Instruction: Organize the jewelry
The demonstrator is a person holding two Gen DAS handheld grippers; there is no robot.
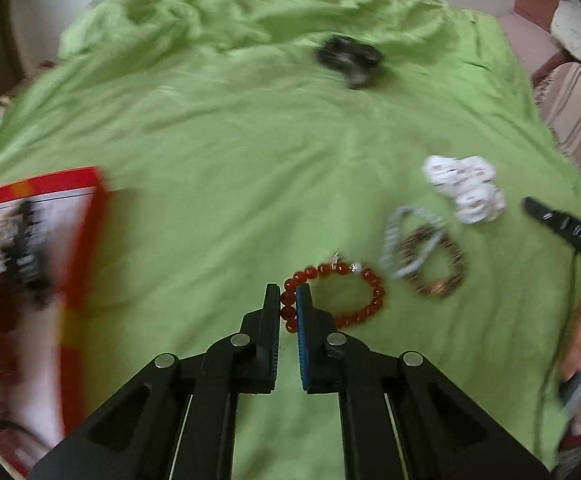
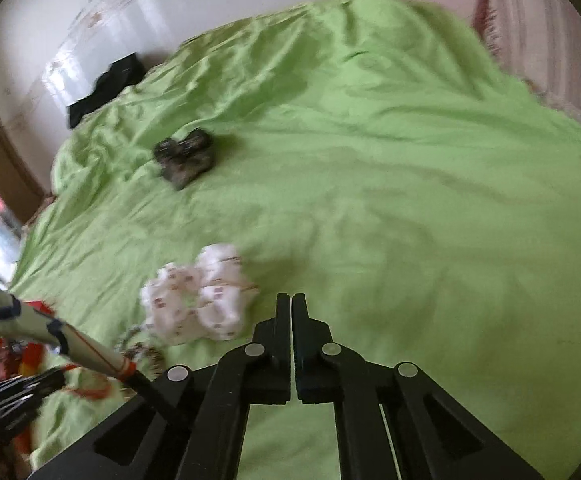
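Left gripper point(image 1: 288, 294) pinches the red bead bracelet point(image 1: 336, 298) on green sheet point(image 1: 218, 184).

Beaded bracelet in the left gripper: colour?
Red bracelet, one silver bead; clearest in left wrist view.

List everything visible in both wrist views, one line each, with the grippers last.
red bead bracelet: one, red with a silver bead, on the sheet; its left side sits between the left gripper's fingers
grey bracelet: one, pale grey, right of the red one, overlapping the brown one
brown bead bracelet: one, brown and gold, partly under the grey one
white scrunchie: one, white with small prints, beyond the bracelets
dark scrunchie: one, blackish, far up the sheet
box: one, red-edged, printed, at left
sheet: one, bright green, wrinkled
black cloth: one, at the sheet's far edge
left gripper: black, shut on the bracelet
right gripper: black, shut, holding nothing
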